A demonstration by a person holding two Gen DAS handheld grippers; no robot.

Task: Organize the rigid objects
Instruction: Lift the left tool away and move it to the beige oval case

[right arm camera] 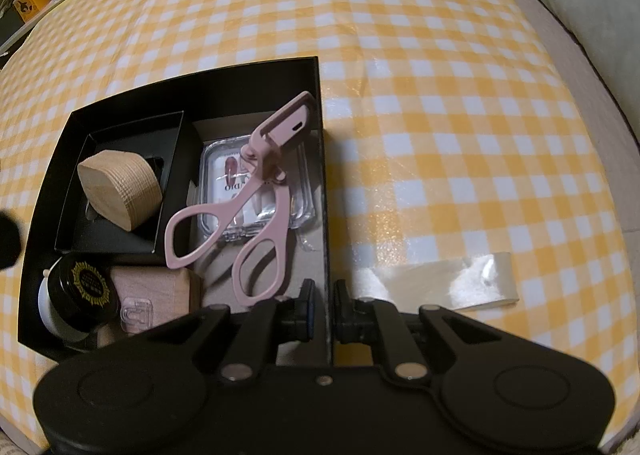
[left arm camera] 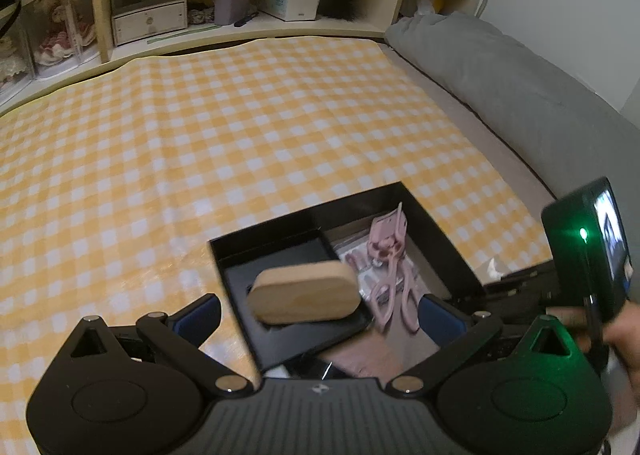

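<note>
A black box (right arm camera: 256, 71) lies on the yellow checked cloth. Its inner black tray (right arm camera: 168, 123) holds an oval wooden block (right arm camera: 120, 191), which shows as the wooden block (left arm camera: 304, 291) in the left wrist view. My left gripper (left arm camera: 320, 319) hovers over that block, wide open, and neither pad touches it. A pink eyelash curler (right arm camera: 256, 191) rests on a clear case (right arm camera: 304, 191) in the box. My right gripper (right arm camera: 325, 295) is shut on the box's right wall (right arm camera: 326, 215).
In the box's near corner sit a black jar with a gold lid (right arm camera: 86, 287) and a pale pink block (right arm camera: 160, 283). A strip of clear tape (right arm camera: 452, 283) lies on the cloth (left arm camera: 240, 115). Shelves (left arm camera: 248, 23) stand behind, with a grey pillow (left arm camera: 500, 71) at the right.
</note>
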